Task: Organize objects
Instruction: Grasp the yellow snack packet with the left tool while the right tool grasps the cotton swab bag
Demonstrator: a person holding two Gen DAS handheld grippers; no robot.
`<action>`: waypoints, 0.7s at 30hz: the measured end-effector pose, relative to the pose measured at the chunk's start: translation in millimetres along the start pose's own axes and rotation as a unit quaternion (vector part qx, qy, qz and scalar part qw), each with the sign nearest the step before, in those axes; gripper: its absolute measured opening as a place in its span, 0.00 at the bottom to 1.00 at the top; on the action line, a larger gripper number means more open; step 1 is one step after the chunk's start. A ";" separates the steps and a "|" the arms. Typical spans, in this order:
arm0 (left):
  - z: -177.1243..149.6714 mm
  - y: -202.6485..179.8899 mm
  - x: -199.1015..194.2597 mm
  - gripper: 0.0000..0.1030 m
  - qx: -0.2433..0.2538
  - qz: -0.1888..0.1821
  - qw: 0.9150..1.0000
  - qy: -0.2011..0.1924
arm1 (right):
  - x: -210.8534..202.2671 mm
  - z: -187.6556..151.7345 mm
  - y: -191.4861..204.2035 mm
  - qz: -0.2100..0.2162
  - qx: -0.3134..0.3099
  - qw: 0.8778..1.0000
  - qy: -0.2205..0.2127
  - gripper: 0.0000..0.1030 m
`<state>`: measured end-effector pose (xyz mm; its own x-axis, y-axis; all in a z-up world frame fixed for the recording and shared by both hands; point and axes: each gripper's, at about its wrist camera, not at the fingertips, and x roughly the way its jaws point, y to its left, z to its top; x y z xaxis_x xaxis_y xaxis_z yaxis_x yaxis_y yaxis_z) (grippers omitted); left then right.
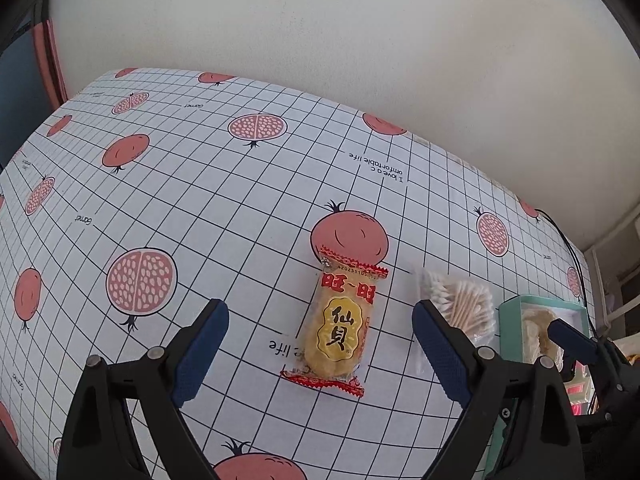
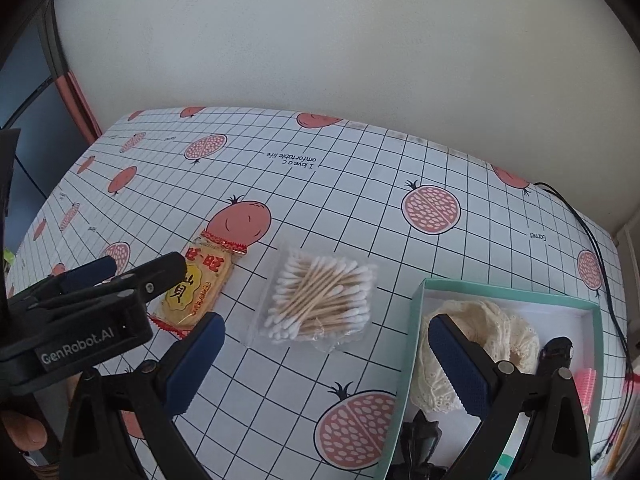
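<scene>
Overhead, both grippers hang above a tabletop (image 1: 200, 184) covered by a white grid cloth printed with pomegranates. The left gripper (image 1: 320, 350) has its 2 blue-padded fingers (image 1: 202, 350) spread wide, holding nothing, and a rice cracker packet (image 1: 340, 326) lies flat on the cloth between them without touching either pad. That packet is yellow with red crimped ends, its long axis running toward the far edge of the tabletop, and its far end overlaps a printed pomegranate.

Just beside the packet, on its right, sits a clear bag of cotton swabs (image 2: 320, 300), wooden sticks with white tips, also flat on the cloth. Farther right, near the right edge of the tabletop, stands a teal box (image 2: 414, 344) with a white inside. Cream lace fabric (image 2: 480, 328) is bunched in the box's near left part, and something pink shows at the box's right side, too cropped to identify.

The right gripper (image 2: 324, 364) is likewise wide open and empty, its left finger above the cloth near the swabs and its right finger over the lace in the box. A black cable (image 2: 592, 240) runs along the right edge of the tabletop.
</scene>
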<state>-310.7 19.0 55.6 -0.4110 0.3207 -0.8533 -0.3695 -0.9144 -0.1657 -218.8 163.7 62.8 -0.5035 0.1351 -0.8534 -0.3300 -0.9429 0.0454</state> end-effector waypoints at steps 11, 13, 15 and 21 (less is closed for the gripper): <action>-3.0 4.0 29.6 0.91 -0.006 0.001 1.000 0.026 | 35.2 5.9 8.1 -0.010 -0.007 0.999 0.031 1.00; -3.0 5.6 32.0 0.90 -0.007 0.002 1.000 0.027 | 40.1 7.3 6.9 -0.013 -0.006 0.999 0.035 1.00; -2.4 6.7 33.8 0.90 -0.006 0.005 1.000 0.026 | 44.6 8.7 5.6 -0.012 -0.003 0.999 0.039 1.00; -1.0 3.7 40.7 0.90 -0.003 0.007 1.000 0.030 | 57.6 9.1 3.8 -0.013 0.002 0.999 0.051 1.00</action>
<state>-327.9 28.4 19.8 -0.3654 0.2919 -0.8839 -0.3580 -0.9206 -0.1560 -256.3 170.7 18.5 -0.4115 0.1273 -0.9025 -0.3450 -0.9383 0.0250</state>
